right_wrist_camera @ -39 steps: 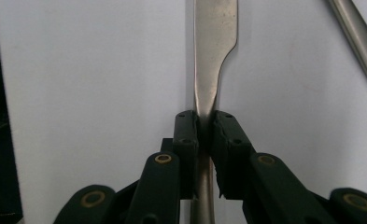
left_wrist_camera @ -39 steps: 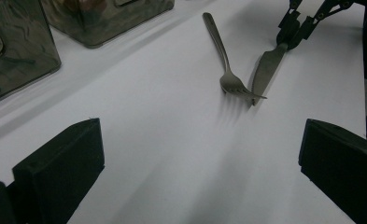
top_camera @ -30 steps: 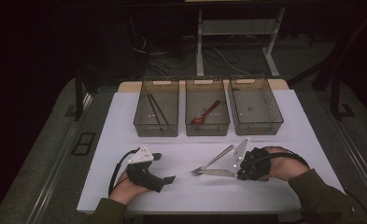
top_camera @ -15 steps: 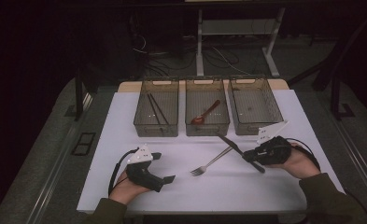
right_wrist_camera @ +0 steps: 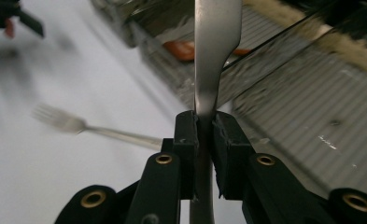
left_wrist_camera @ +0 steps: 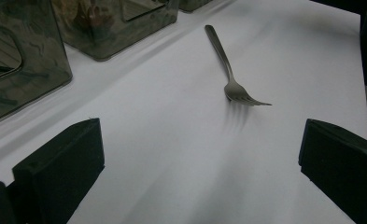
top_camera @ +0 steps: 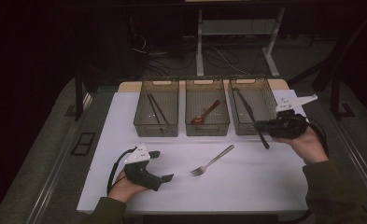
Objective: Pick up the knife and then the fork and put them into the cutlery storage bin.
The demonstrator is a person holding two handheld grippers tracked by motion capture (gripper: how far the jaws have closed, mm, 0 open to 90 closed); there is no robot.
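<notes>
A white rectangular tabletop (top_camera: 125, 116) fills the lower middle of the high view, brightly lit against a dim room. Dark grey floor (top_camera: 41, 140) spreads on both sides. At top centre stand pale metal desk legs (top_camera: 200, 42), with tangled black cables (top_camera: 148, 49) just left.

1. White table top (top_camera: 265, 186), rectangular, lit; the surroundings are dark.
2. Left bin (top_camera: 156, 126), smoky see-through plastic, at the far side of the table; dark chopsticks (top_camera: 155, 109) lie slanted inside.
3. Middle bin (top_camera: 207, 127), just beside the left one; a reddish-brown spoon (top_camera: 205, 113) lies inside, bowl toward the near wall.
4. Fork (top_camera: 212, 160), silver, flat on the white top near the middle, tines toward the near edge, handle pointing toward the bins; touching nothing.
5. Cables (top_camera: 218, 53) and a white metal frame (top_camera: 270, 60) on the dark floor behind the table.
</notes>
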